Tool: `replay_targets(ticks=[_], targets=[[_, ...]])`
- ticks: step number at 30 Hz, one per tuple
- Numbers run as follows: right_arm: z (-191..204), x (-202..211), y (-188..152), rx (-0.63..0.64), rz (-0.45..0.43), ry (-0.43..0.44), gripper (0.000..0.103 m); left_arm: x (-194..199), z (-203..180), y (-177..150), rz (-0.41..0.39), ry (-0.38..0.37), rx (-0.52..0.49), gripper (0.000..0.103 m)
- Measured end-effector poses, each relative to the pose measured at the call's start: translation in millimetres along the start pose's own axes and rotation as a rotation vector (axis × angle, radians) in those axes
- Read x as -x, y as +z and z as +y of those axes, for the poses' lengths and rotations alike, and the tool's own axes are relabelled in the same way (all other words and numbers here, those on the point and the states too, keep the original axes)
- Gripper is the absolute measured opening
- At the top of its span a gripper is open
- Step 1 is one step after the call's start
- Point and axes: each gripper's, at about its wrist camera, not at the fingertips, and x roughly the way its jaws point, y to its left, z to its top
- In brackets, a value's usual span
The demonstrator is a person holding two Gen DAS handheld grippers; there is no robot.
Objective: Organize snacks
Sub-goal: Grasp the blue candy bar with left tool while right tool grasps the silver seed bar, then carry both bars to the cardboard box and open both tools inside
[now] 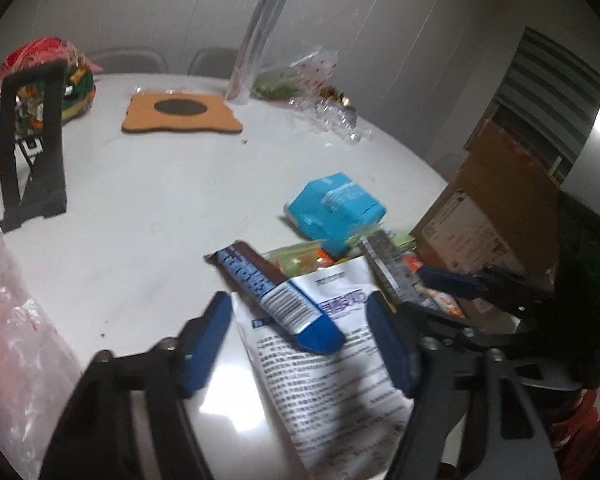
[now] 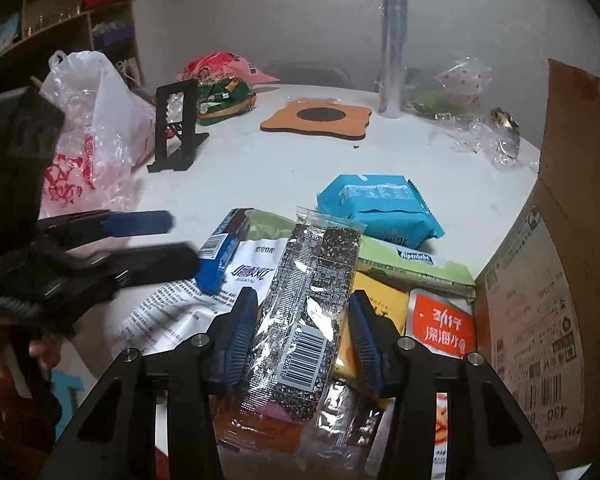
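A pile of snacks lies on the white table (image 1: 160,208) beside a cardboard box (image 2: 539,300). My left gripper (image 1: 300,316) is open, its jaws on either side of a blue-and-brown bar (image 1: 276,296) lying on a white printed pouch (image 1: 331,384). My right gripper (image 2: 303,320) is open, its jaws on either side of a clear-wrapped dark seed bar (image 2: 303,312). A cyan packet (image 2: 375,208), a green Alpenliebe pack (image 2: 415,264), a yellow pack (image 2: 379,304) and an orange-and-white pouch (image 2: 439,324) lie around it. The left gripper also shows in the right wrist view (image 2: 160,240).
A black stand (image 2: 180,124), a white plastic bag with red print (image 2: 92,136), a bag of green and orange sweets (image 2: 224,92), an orange mat (image 2: 319,118), a tall clear tube (image 2: 393,52) and crumpled cellophane (image 2: 479,136) sit farther back on the table.
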Motion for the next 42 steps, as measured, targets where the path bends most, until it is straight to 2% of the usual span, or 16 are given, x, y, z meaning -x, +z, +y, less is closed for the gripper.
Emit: replay_targets(ticks=[1,3,8,15,18,20,21,23,25,27,34,42], targets=[[-0.6,-0.5,-0.1,0.004,-0.002,0.001,0.043,-2.4,2.2,-0.5,0.011,0.007,0.003,0.050],[-2.9,-0.3,-0.4,0.007,-0.006,0.016,0.043,-3.9,8.1,-2.1,0.026,0.036,0.014,0.047],[-7.6,-1.1,0.5,0.018,-0.004,0.030,0.043,-1.6,19.5,-3.0,0.033,0.085,0.031,0.047],[-16.1,-4.5,3.9,-0.028,-0.003,0.037,0.044,-18.4,17.9,6.3,0.064,0.020,0.091,0.047],[-16.1,-6.4,4.2,-0.034,-0.006,0.037,0.045,-28.8,17.1,8.7,0.069,0.066,0.092,0.047],[-16.8,-7.5,4.2,-0.042,-0.006,0.042,0.045,-29.0,18.0,10.2,0.061,0.098,0.092,0.042],[-16.9,-8.1,4.1,-0.043,-0.007,0.042,0.045,-29.1,18.7,10.5,0.059,0.107,0.090,0.032],[-17.1,-9.5,3.4,-0.049,-0.007,0.044,0.045,-29.2,18.6,8.9,0.065,0.129,0.065,0.030],[-18.3,-9.1,2.4,-0.062,-0.013,0.052,0.043,-27.8,18.2,7.5,0.064,0.127,0.047,0.022],[-19.0,-8.5,1.5,-0.066,-0.022,0.050,0.042,-24.5,17.2,6.4,0.061,0.137,0.028,0.020],[-19.2,-0.8,3.1,-0.073,-0.042,0.049,0.041,-9.3,9.4,5.5,0.024,0.162,-0.024,0.019],[-2.6,34.0,15.4,-0.021,-0.111,0.088,0.041,35.0,-19.1,16.4,-0.091,0.148,-0.083,0.019]])
